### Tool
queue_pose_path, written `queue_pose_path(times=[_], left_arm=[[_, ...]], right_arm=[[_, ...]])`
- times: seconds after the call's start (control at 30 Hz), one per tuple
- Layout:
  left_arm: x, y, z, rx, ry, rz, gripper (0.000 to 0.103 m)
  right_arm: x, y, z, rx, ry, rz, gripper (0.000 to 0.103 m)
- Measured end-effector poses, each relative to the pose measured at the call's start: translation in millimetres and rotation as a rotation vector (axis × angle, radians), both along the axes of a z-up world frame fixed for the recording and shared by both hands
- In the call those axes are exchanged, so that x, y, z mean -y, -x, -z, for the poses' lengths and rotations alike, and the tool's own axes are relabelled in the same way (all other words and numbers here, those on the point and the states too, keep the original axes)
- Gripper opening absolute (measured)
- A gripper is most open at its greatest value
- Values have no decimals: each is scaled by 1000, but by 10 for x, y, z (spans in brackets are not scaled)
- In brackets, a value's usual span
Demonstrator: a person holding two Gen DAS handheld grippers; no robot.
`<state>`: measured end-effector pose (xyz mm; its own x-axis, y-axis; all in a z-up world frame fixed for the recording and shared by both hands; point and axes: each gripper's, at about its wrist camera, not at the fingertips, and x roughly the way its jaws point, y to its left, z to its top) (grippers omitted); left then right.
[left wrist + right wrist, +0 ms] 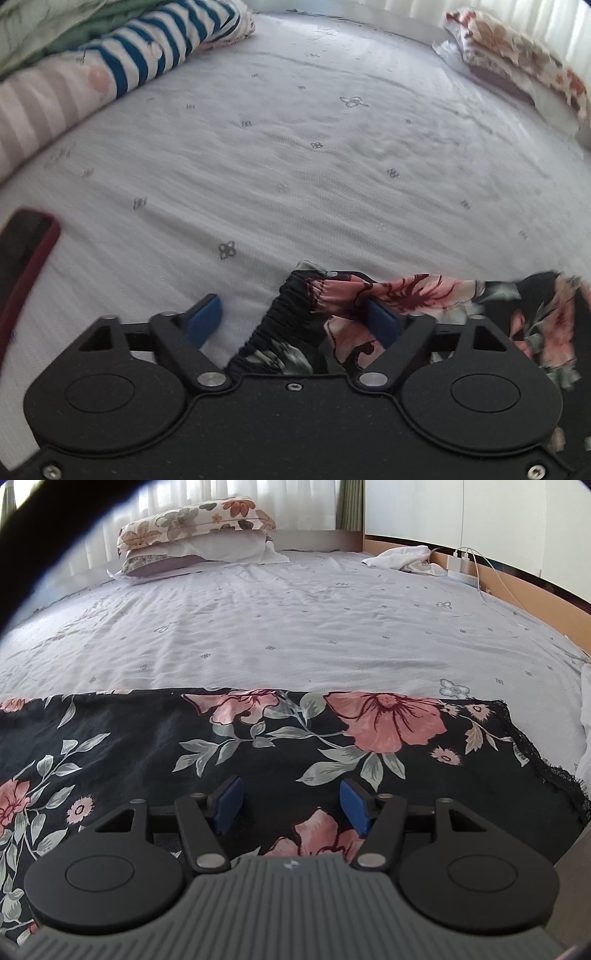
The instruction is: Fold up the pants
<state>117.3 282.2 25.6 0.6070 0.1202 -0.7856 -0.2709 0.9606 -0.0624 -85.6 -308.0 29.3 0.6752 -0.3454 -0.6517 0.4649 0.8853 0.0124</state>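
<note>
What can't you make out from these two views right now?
- Pants: in the right wrist view the left and bottom edges cut them off, so the full layout is hidden.
- Waistband: in the left wrist view the left gripper body hides its near part; the cloth at the right is blurred.
- Dark red-edged object: cut by the left edge, blurred, unidentifiable.
- Right gripper: whether its pads touch the cloth.

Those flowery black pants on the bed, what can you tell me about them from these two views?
The pants are thin black fabric printed with pink flowers and grey-green leaves. They lie spread fairly flat on the pale bedsheet, with a black lace trim along the right edge. In the left view their gathered elastic waistband is bunched up between the open jaws of the left gripper. The right gripper is over the cloth, jaws open, gripping nothing.
</note>
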Motion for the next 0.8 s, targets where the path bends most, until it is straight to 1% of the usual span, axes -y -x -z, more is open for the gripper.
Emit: queue_pose_path(times=[0.03,0.07,0.1,0.13,0.23,0.3,0.4,0.47,0.53,0.57,0.6,0.63,0.67,0.7,0.73,0.77,0.8], left_arm=[[52,10,4,24,-31,19,52],[104,27,-5,41,-41,37,35],[134,33,-21,49,-53,29,25],[148,38,-39,55,-56,11,21],[53,24,-79,87,0,-56,20],[-40,6,-97,105,30,-77,20],[-159,-61,-99,116,41,-105,21],[-226,-136,-66,98,47,-112,22],[-228,-185,-44,61,44,-114,25],[-209,-183,-67,61,26,-109,29],[-176,-148,-102,64,3,-104,39],[-138,-97,-140,73,-14,-94,46],[-104,-32,-184,87,-26,-82,61],[-75,48,-232,106,-36,-75,73],[-38,137,-289,127,-45,-70,77],[-13,230,-349,151,-48,-68,84],[9,322,-405,172,-42,-65,86]], right_arm=[[0,0,0,0,0,0,73],[-1,-2,6,-1,0,1,73],[1,-3,10,-1,-1,1,73],[5,-4,13,-2,-2,1,73],[16,-8,25,-6,4,-3,73],[15,-20,47,-7,20,-11,74],[28,-30,58,-7,22,-12,75],[35,-46,66,-4,21,-12,76],[30,-55,61,-3,23,-4,76],[12,-51,44,4,22,-3,76],[-14,-35,19,21,14,-15,76],[-43,-2,-12,52,-3,-41,76],[-163,29,-71,101,-29,-108,77],[-163,29,-71,101,-29,-108,77],[-238,17,-96,110,-32,-147,78],[-317,3,-112,115,-30,-180,79],[-403,-13,-124,116,-31,-213,79]])
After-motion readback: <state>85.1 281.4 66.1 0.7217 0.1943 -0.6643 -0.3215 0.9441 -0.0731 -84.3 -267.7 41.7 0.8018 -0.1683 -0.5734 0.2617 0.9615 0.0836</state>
